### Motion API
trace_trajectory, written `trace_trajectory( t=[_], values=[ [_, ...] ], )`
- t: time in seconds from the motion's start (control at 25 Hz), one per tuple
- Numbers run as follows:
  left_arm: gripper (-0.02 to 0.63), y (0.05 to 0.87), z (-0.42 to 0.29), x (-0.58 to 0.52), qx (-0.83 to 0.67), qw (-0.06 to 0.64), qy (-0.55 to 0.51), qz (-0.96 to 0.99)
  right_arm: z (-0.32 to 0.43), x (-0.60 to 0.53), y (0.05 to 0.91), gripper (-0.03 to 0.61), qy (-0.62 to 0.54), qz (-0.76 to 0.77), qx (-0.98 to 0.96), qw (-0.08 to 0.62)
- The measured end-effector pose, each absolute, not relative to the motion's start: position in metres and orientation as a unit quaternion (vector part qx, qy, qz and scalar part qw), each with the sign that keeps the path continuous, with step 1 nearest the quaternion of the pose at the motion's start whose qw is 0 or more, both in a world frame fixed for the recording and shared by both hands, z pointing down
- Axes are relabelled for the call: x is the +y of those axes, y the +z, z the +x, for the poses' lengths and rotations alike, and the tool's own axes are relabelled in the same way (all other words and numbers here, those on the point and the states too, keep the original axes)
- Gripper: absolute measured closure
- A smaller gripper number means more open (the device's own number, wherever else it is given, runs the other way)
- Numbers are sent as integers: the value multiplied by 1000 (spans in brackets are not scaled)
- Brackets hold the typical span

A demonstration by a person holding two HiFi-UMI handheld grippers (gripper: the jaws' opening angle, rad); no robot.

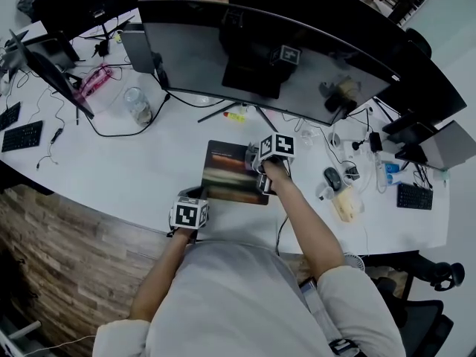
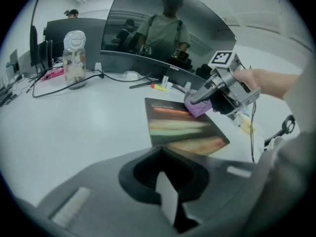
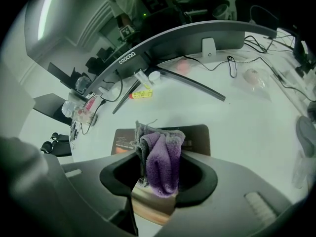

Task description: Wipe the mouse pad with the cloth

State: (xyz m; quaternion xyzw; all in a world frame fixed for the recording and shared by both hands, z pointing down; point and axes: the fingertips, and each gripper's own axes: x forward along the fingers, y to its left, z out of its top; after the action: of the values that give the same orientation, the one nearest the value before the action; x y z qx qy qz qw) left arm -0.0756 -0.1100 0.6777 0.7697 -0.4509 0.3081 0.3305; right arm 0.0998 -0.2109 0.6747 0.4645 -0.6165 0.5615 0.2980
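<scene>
The mouse pad (image 1: 227, 175) lies flat on the white desk (image 1: 126, 173), in front of the curved monitor (image 1: 245, 58), dark with blurred coloured bands across it. The cloth (image 3: 160, 158), purple on one side and grey on the other, is bunched up and hangs between the jaws of the right gripper (image 3: 157, 184), which are closed tight on it. In the left gripper view the cloth (image 2: 198, 107) touches the far right part of the mouse pad (image 2: 180, 127), with the right gripper (image 2: 197, 98) slanting down onto it from the right.

The left gripper (image 1: 196, 196) sits at the pad's near left corner. Its jaws are together with nothing visible between them, and the pad's corner runs right up to their tips; I cannot tell whether they press on it.

A clear jar (image 1: 137, 104) stands well to the left on the desk, and a computer mouse (image 1: 332, 178) lies to the right of the pad.
</scene>
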Motion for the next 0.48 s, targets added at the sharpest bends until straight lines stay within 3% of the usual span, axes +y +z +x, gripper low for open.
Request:
trace_trajectory(
  t=[0.48],
  values=[
    [614,676,-76,-109,-453,323,308,771,132,-204,675,393,558,476,-609,302]
  ],
)
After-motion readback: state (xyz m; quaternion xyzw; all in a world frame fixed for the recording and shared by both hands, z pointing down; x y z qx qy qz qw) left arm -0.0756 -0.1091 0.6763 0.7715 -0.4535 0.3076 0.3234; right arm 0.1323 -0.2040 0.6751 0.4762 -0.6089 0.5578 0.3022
